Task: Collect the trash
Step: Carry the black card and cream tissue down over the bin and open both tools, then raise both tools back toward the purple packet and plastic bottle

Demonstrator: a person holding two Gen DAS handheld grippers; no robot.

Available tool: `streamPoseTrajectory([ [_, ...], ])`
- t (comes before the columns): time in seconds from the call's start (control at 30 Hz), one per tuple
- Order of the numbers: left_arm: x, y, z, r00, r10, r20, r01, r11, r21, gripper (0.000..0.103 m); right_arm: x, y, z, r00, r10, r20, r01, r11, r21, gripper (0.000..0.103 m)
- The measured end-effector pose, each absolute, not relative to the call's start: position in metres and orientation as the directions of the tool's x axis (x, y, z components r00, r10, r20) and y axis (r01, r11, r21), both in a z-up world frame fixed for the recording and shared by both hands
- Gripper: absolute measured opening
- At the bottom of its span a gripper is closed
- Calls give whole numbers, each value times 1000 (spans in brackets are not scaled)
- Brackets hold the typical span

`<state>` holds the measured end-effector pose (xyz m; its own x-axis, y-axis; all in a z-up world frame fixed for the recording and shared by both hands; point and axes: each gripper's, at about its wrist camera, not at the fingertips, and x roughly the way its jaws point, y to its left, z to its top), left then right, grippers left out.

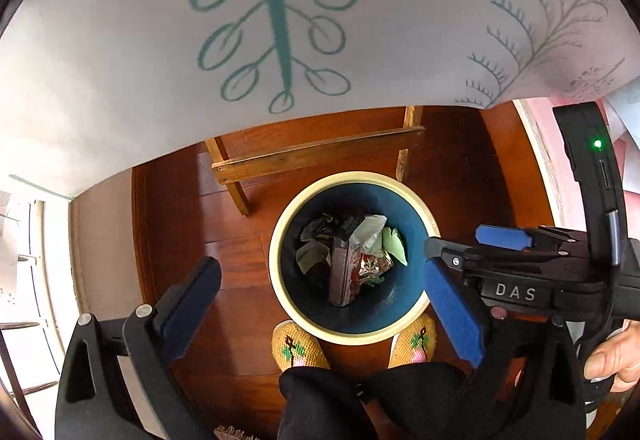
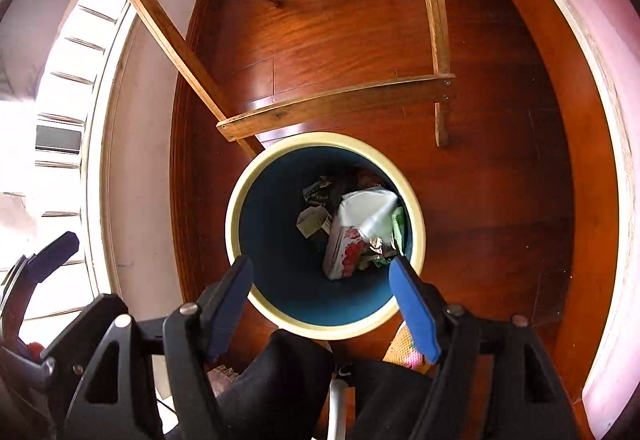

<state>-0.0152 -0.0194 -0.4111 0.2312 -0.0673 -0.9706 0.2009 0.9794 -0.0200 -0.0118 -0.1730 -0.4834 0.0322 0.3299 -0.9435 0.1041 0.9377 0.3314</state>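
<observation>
Nearest the left wrist lens, the left gripper (image 1: 320,292) stands with its blue-padded fingers (image 1: 454,314) spread wide and nothing between them, pointed steeply down so that the bin (image 1: 280,280) sits framed in the gap, which suits dropping litter straight in. The bin is round, with a cream rim and a dark blue, smooth inner wall, and it stands on glossy reddish wooden floorboards (image 1: 180,240) just in front of the person's knitted yellow slippers (image 1: 298,346). The trash (image 1: 352,256) lies at the bottom: a flat printed carton standing on edge, crumpled foil, pale green and white paper. Across the right of this view the right gripper (image 1: 468,254) reaches in sideways over the rim, a hand (image 1: 616,356) on its grip. A white tablecloth (image 1: 160,80) with green leaf drawings hangs above. In the right wrist view the right gripper (image 2: 320,294) is likewise released, its pads (image 2: 414,314) apart and empty over the bin (image 2: 236,216), where the same trash (image 2: 352,228) rests against the far wall. Light wooden table legs and a crossbar (image 2: 332,100) stand just behind the bin.
</observation>
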Motion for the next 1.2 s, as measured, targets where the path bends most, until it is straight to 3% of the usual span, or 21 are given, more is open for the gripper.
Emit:
streamPoseTrajectory([
  [0.3,-7,-5,-382,265,-67,-962,152,988,-27,100,-13,-170,-444,74,328,-942,65,941,333,71],
  [0.57,-9,1,-326,269,-93,-959,132,989,-59,100,-22,-163,-381,118,308,-944,33,949,313,71],
  [1.2,9,19,-94,489,-129,-862,197,980,-34,100,-28,-173,-167,321,220,-921,23,970,240,71],
])
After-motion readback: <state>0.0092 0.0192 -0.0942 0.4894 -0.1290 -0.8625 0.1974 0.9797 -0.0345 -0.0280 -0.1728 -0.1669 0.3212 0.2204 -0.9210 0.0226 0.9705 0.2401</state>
